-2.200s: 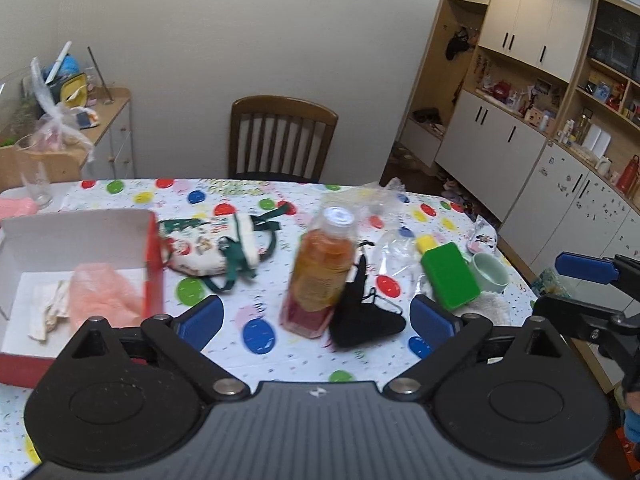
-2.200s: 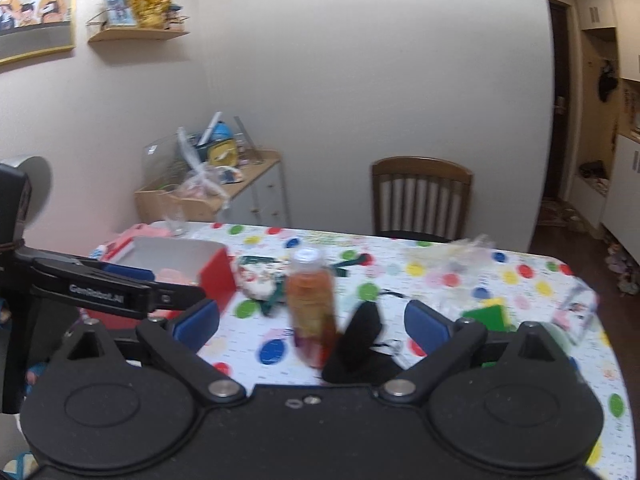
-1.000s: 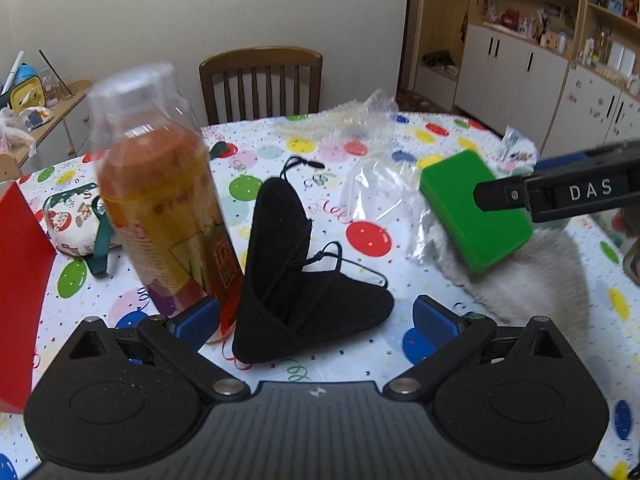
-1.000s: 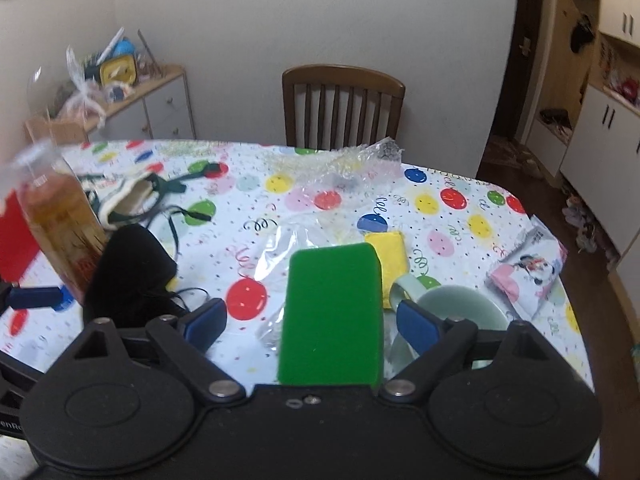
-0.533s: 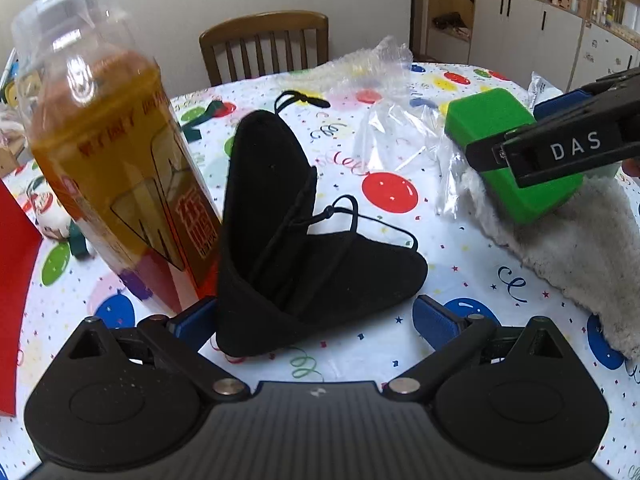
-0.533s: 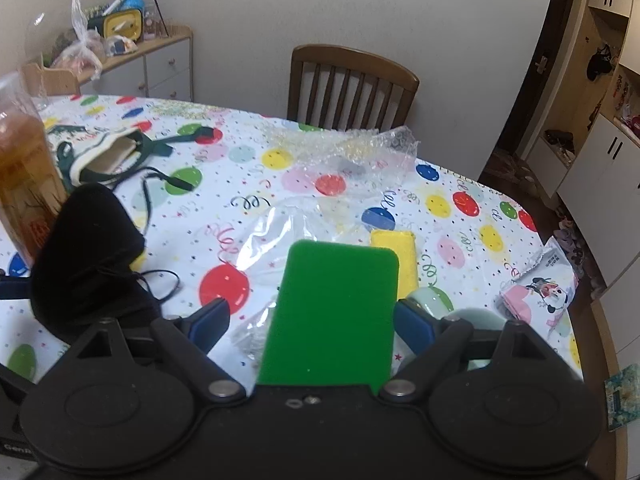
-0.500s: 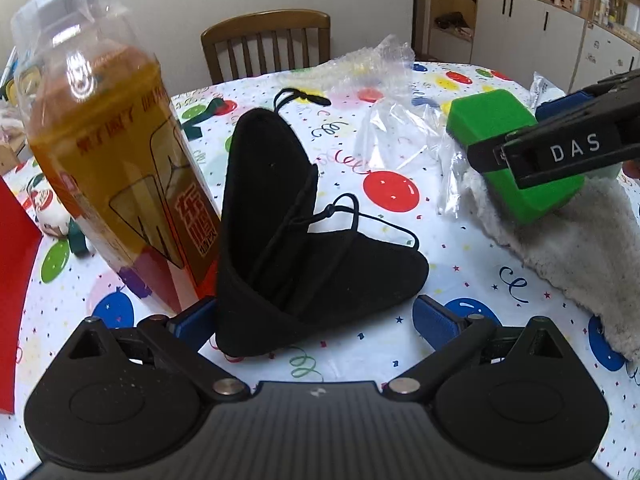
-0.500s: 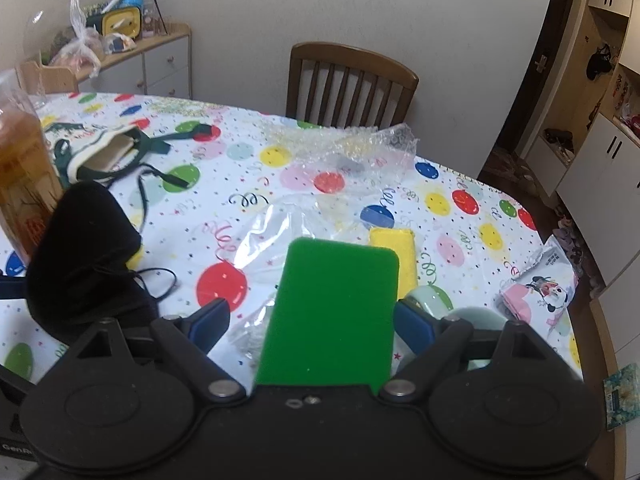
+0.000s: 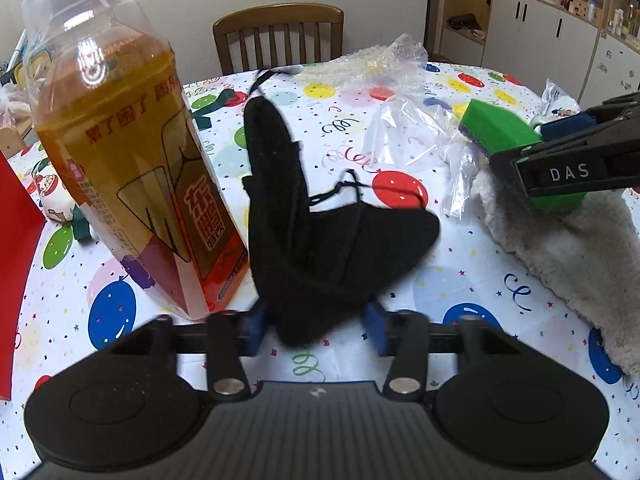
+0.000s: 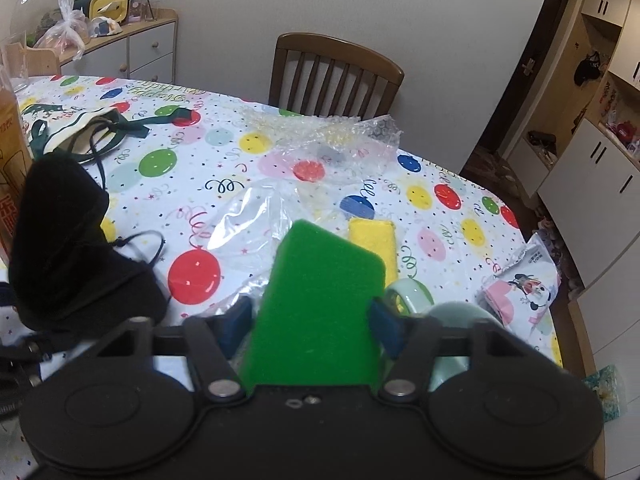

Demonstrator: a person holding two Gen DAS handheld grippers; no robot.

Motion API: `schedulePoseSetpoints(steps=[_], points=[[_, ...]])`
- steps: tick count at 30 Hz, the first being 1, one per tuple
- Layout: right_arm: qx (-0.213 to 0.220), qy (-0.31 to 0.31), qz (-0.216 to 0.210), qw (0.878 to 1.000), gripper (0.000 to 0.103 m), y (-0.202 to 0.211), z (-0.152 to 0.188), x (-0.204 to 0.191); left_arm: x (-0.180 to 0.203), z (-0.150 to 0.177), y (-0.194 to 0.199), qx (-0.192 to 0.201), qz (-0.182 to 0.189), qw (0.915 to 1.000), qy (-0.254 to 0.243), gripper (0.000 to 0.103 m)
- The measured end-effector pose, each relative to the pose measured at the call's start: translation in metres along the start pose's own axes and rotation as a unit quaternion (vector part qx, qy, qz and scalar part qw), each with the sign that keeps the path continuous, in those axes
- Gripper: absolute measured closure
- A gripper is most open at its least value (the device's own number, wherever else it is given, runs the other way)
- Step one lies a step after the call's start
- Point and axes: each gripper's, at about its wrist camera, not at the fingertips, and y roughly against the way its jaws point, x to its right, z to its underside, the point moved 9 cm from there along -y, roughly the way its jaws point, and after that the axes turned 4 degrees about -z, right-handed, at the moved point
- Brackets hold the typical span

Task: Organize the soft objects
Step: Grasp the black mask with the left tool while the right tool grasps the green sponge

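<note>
My left gripper (image 9: 316, 330) is shut on the near end of a black drawstring pouch (image 9: 320, 224) that leans against a tall bottle of orange drink (image 9: 132, 148). The pouch also shows at the left of the right wrist view (image 10: 68, 248). My right gripper (image 10: 310, 320) is shut on a green sponge (image 10: 320, 312), and its blue pads press both of the sponge's sides. In the left wrist view the sponge (image 9: 504, 128) and that gripper (image 9: 568, 172) sit over a fluffy white towel (image 9: 568, 248).
A red box (image 9: 16, 240) stands at the left edge. Clear plastic bags (image 10: 256, 224), bubble wrap (image 10: 328, 136), a yellow sponge (image 10: 372, 240), a pale green cup (image 10: 452, 320), a tissue pack (image 10: 524, 284) and a printed pouch (image 10: 80, 136) lie on the balloon tablecloth. A wooden chair (image 10: 336, 76) stands behind.
Both grippers have closed: the left one onto the black pouch, the right one onto the green sponge. Both have moved a little closer to the table.
</note>
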Motion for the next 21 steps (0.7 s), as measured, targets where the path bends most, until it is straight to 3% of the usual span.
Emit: schedulePoseSetpoints(steps=[5,8,9,21], points=[[0.009,0.0,-0.006,1.0,0.063,0.01,-0.004,-0.004,0.0,-0.003,0.004,0.002,0.009,1.0,-0.002,0.082],[0.014,0.001,-0.011,1.0,0.07,0.018,-0.005,-0.007,0.001,-0.005,0.007,0.004,0.02,0.9998,0.0,0.086],[0.016,0.001,-0.011,1.0,0.077,0.021,-0.005,-0.008,0.001,-0.006,0.009,0.007,0.021,0.9998,0.0,0.086],[0.043,-0.031,-0.057,0.997,0.083,0.07,0.0,-0.009,0.0,-0.011,0.038,0.022,0.048,0.9985,0.013,0.088]])
